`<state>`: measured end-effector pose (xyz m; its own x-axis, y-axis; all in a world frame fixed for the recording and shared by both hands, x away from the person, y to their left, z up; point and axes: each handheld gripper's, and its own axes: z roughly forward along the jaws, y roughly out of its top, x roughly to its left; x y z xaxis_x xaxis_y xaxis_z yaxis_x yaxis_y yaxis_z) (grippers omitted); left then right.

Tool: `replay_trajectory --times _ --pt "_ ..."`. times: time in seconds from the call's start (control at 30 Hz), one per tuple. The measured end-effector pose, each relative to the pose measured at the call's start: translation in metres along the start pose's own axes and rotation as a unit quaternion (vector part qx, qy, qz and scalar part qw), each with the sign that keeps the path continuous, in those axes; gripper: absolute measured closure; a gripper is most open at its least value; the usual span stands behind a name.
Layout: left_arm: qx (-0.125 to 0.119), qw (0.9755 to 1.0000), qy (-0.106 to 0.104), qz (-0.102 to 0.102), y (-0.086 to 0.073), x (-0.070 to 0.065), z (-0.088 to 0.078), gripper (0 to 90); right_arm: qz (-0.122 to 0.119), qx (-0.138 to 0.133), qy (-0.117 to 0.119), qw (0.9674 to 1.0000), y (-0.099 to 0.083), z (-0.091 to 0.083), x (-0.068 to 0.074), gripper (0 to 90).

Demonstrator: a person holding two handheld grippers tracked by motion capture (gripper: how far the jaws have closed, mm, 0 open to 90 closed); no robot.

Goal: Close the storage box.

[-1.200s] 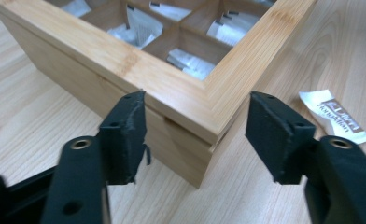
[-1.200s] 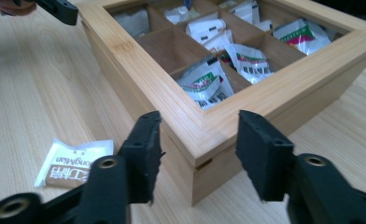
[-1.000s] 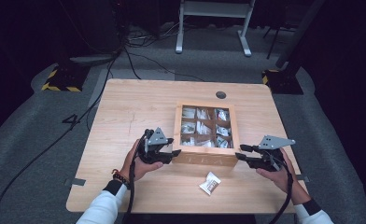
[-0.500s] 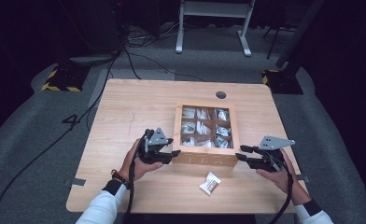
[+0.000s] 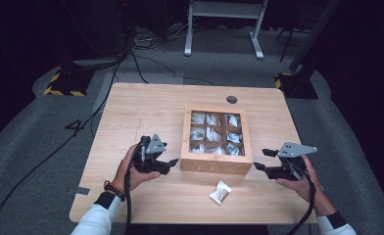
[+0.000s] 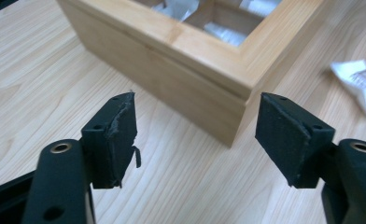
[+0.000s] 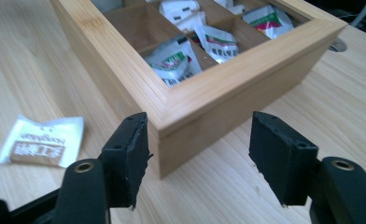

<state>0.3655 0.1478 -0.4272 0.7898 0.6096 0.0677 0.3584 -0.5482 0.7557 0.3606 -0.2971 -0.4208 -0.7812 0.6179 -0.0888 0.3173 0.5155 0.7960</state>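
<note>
Square wooden box (image 5: 216,165) at centre of the high view, on a pale wood table (image 5: 146,110), split into nine compartments holding white sachets (image 5: 207,133), some with green and red print. Plain light sides, wide flat rim around the top. One loose sachet (image 5: 220,192) on the table below the box, lower centre.

Left gripper (image 5: 168,165) at the box's lower left corner, jaws just opened and standing apart, nothing pressed between them; in the left gripper view that corner (image 6: 235,116) sits ahead in the gap, clear of both pads.

Right gripper (image 5: 259,160) near the box's lower right corner, jaws likewise just opened wide, corner (image 7: 165,140) just beyond the gap, untouched.
</note>
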Motion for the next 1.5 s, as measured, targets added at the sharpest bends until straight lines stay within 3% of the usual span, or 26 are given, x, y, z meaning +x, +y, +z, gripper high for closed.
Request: replay_trajectory --times 0.2,0.43,0.63,0.93,1.27,1.37,1.5 --pt "0.019 0.9996 0.022 -0.002 -0.013 0.004 -0.008 23.3 -0.023 0.021 -0.023 0.9993 -0.011 -0.004 -0.003 36.4" --pt "0.041 0.9984 0.039 -0.002 -0.034 0.009 -0.013 18.6 -0.028 0.041 -0.047 0.9976 -0.028 -0.005 -0.01 34.2" --pt "0.057 0.9961 0.068 0.004 -0.052 0.01 -0.015 17.6 -0.007 0.053 -0.058 0.9969 -0.045 -0.008 -0.019 32.9" --pt "0.087 0.9923 0.088 0.001 -0.081 0.016 -0.016 18.1 0.024 0.056 -0.07 0.9956 -0.07 -0.015 -0.029 32.0" --pt "0.084 0.9928 0.081 -0.028 -0.102 0.023 -0.023 17.6 0.064 0.065 -0.074 0.9931 -0.099 -0.021 -0.033 29.6" --pt "0.083 0.9927 0.08 -0.036 -0.108 0.024 -0.026 17.6 0.081 0.064 -0.085 0.991 -0.106 -0.024 -0.035 28.6" --pt "0.08 0.9928 0.074 -0.05 -0.116 0.027 -0.031 17.6 0.112 0.055 -0.083 0.9888 -0.118 -0.028 -0.037 27.0"
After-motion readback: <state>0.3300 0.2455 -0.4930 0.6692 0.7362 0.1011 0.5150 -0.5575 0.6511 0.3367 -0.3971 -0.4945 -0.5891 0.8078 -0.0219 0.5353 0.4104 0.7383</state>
